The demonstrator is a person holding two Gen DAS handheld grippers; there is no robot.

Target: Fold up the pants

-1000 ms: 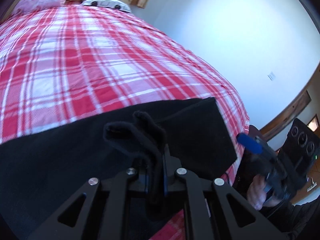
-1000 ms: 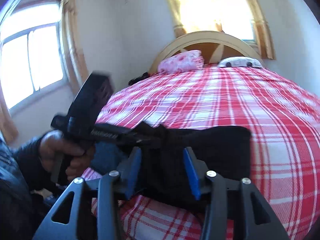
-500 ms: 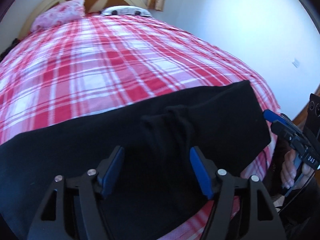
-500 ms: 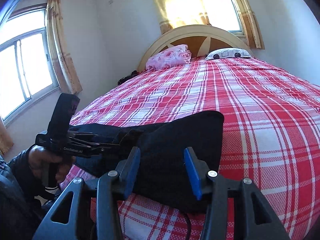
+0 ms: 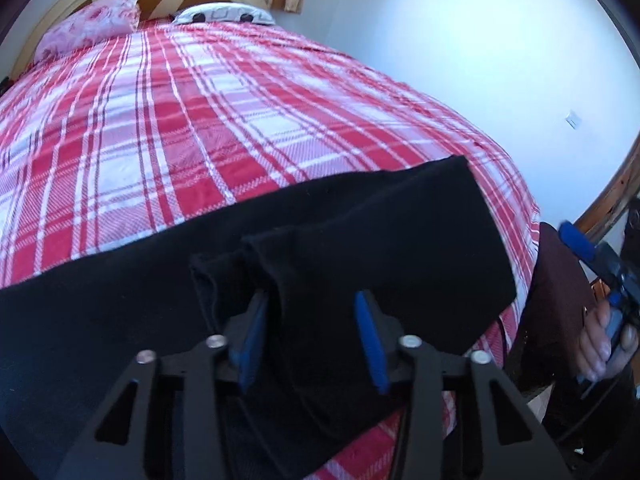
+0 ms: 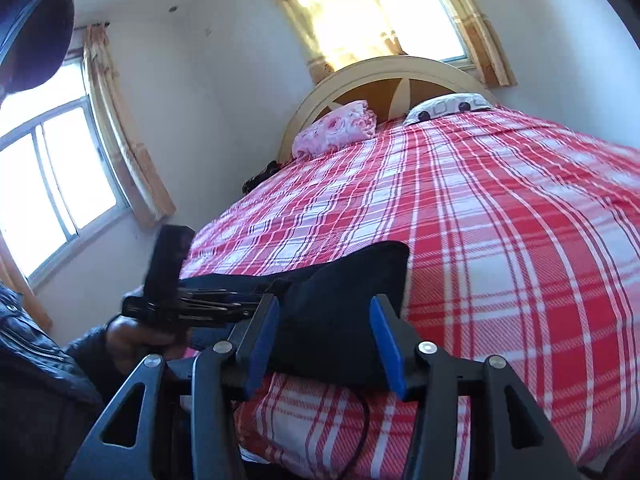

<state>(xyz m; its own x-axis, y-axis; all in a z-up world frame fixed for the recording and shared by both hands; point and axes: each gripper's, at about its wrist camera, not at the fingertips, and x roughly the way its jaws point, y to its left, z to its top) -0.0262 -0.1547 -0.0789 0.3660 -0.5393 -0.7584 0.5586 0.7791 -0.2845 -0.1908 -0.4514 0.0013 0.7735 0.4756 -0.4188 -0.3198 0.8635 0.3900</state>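
Black pants (image 5: 360, 240) lie along the near edge of the bed (image 5: 200, 120), partly folded.
A raised fold sits between the closing left gripper (image 5: 310, 340) jaws, not yet pinched; the right gripper (image 6: 326, 344) is opening, empty; more folds remain.

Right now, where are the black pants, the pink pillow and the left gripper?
black pants (image 5: 380, 232), left wrist view, flat upper layer.
pink pillow (image 6: 336, 130), right wrist view, middle of its face.
left gripper (image 5: 310, 336), left wrist view, between fingertips.

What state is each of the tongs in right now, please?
Left tongs: closing around a raised fold of the black fabric pants.
Right tongs: opening, holding nothing.
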